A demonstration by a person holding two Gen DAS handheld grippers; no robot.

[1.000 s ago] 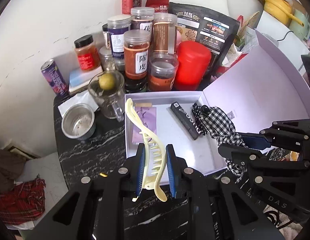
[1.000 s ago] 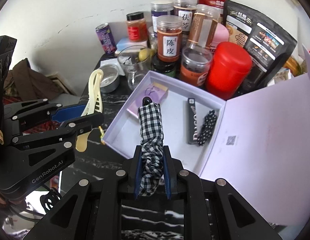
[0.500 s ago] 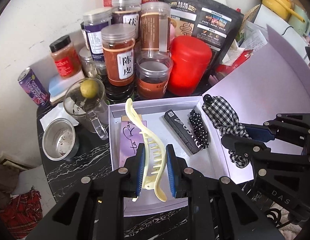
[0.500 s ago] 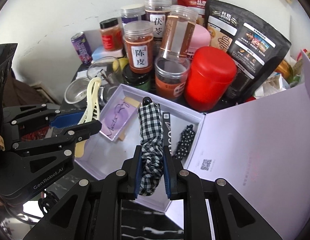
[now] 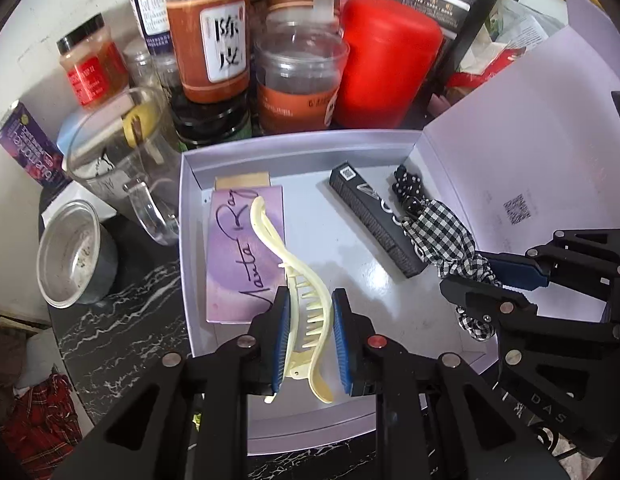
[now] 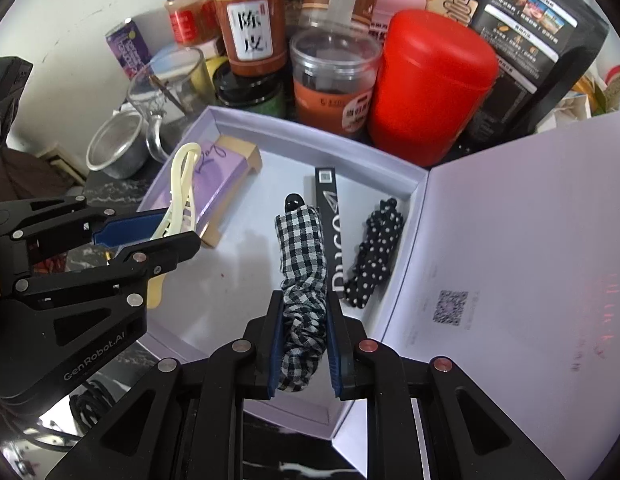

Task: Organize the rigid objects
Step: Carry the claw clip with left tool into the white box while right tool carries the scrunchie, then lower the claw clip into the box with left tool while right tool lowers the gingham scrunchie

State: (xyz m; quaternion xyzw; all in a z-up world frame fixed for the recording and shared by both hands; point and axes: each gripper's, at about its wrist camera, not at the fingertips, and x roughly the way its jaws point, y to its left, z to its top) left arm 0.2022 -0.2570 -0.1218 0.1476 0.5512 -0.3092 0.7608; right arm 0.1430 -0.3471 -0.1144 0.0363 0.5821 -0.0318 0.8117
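The long cream plastic hair claw point(image 5: 299, 280) stands between the blue pads of the left gripper point(image 5: 308, 332), and its thin end reaches toward 11 o'clock over the flat purple card box with handwriting point(image 5: 241, 256). The jaws of the left gripper are nearly closed and they clamp the claw at its toothed part. The black-and-white checked fabric hair tie point(image 6: 303, 280) sits between the pads of the right gripper point(image 6: 301, 340), with its black knob end pointing to 12 o'clock. These jaws are also almost closed, squeezing the fabric.

Both grippers hang over the open pale lilac cardboard box point(image 5: 293, 140), whose lid point(image 6: 530, 280) lies open at 3 o'clock of the tray. Whether the claw or the tie touches the box floor I cannot say for sure.

Inside the tray I count three loose things: one purple card box at 9 o'clock, one long black carton with white letters point(image 6: 328, 216) in the middle, and one black hair tie with white dots point(image 6: 374, 252) just beside it at 3 o'clock.

Behind the tray, at 12 o'clock, stand one red plastic canister point(image 6: 430, 80), one glass mug point(image 5: 117, 160), one small metal cup point(image 5: 69, 252), one purple can point(image 5: 29, 148), one black printed pouch point(image 6: 526, 20) and several clear jars with brown contents point(image 5: 209, 40), their number unclear because they overlap.
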